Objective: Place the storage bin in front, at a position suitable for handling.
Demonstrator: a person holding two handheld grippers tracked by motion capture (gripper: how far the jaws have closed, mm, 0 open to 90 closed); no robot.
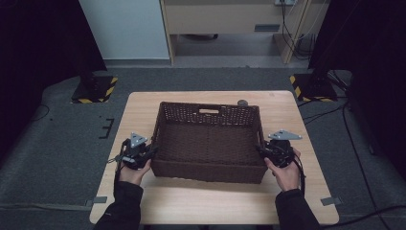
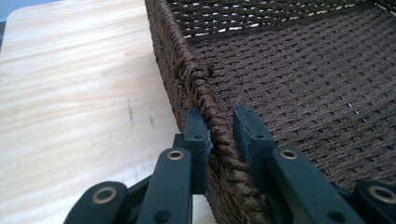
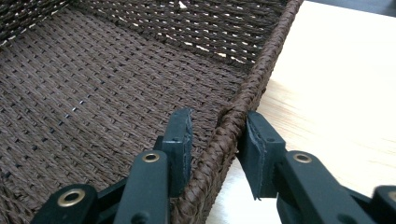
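A wooden table (image 1: 210, 201) is holding a brown woven basket (image 1: 209, 143) at its centre. The left gripper (image 2: 219, 135) is clamping the basket's left rim. The right gripper (image 3: 217, 140) is straddling the right rim, jaws slightly apart from it.

Bare table (image 1: 210, 201) around basket (image 1: 209, 143)
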